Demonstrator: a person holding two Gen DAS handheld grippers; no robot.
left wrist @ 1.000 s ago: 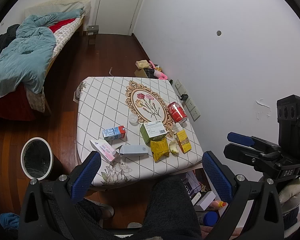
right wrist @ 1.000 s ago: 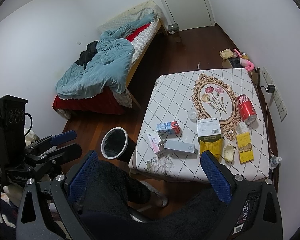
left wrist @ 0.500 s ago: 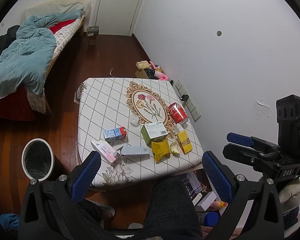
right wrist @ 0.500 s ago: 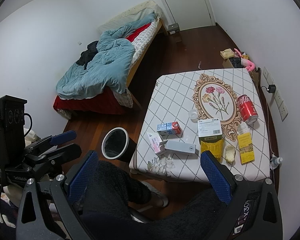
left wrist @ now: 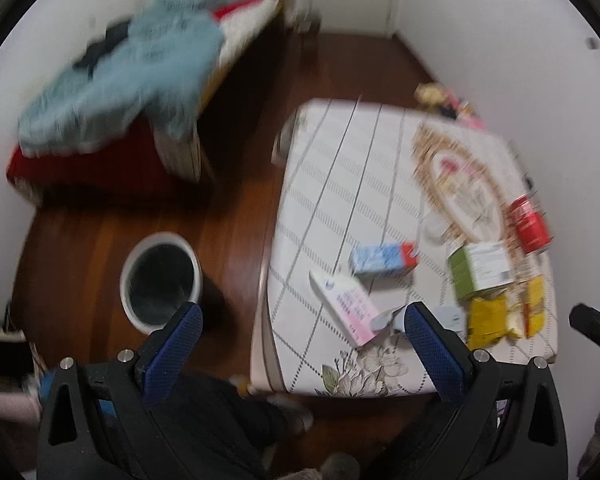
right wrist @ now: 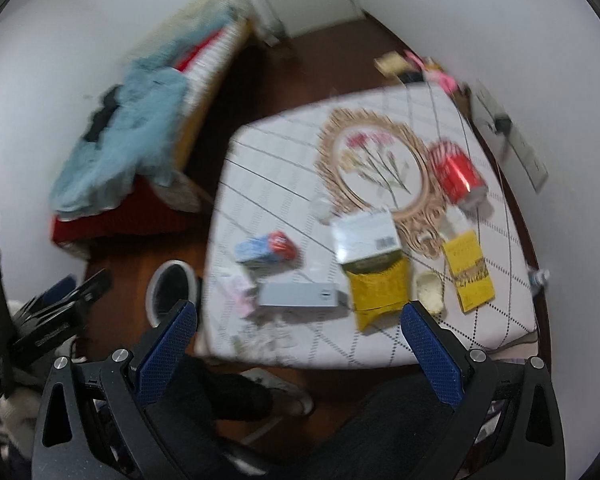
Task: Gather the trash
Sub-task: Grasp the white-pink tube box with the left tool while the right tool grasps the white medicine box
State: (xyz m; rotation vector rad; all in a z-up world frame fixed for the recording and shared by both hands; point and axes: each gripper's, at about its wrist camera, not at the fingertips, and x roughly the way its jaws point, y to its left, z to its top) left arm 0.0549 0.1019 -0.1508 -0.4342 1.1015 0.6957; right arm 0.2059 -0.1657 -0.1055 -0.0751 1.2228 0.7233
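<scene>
While both wide apart and empty, left gripper (left wrist: 300,316), right gripper (right wrist: 298,312): one red can (right wrist: 458,178), one bin (left wrist: 160,276).

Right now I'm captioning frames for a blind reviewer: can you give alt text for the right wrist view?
Open right gripper hovers above a patterned table strewn with trash: red soda can, yellow snack bag, grey box, blue carton. A wastebasket stands on the floor beside it.

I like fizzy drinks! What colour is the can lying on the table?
The tipped-over metal drink can is red, clearest in the right wrist view.
</scene>
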